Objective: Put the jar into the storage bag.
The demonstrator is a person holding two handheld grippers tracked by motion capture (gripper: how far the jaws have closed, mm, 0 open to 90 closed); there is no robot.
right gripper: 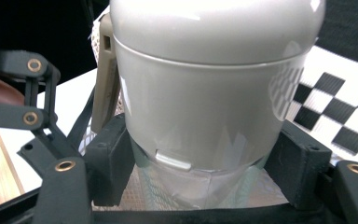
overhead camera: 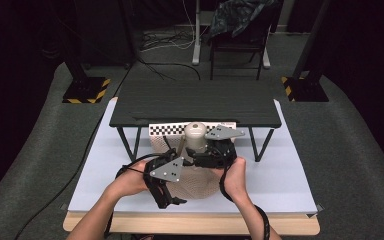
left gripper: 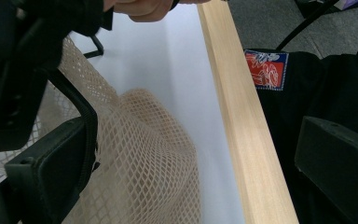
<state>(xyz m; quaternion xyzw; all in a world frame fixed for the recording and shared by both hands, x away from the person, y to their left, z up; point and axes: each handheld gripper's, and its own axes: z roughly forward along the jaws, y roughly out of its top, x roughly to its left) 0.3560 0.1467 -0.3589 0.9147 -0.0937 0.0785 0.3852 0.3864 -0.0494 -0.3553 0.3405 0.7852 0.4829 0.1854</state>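
Observation:
A pale grey tumbler (overhead camera: 196, 134) with a domed lid stands upright in the middle of the white sheet, its lower part inside a beige mesh bag (overhead camera: 195, 186). My right gripper (overhead camera: 200, 151) is shut on the tumbler (right gripper: 205, 93), with both pads pressed against its sides below the lid seam. My left gripper (overhead camera: 172, 201) is near the table's front edge, pointing back toward the person. Its jaws stand wide apart and open. In the left gripper view the mesh bag (left gripper: 144, 154) drapes against the left jaw. Nothing lies between the fingers.
A low black shelf (overhead camera: 195, 102) on thin legs stands just behind the tumbler, with a checkerboard strip (overhead camera: 165, 129) beneath it. The white sheet (overhead camera: 280, 170) covers the table down to its wooden front edge (left gripper: 242, 130). A chair (overhead camera: 237, 30) and cables lie on the floor beyond.

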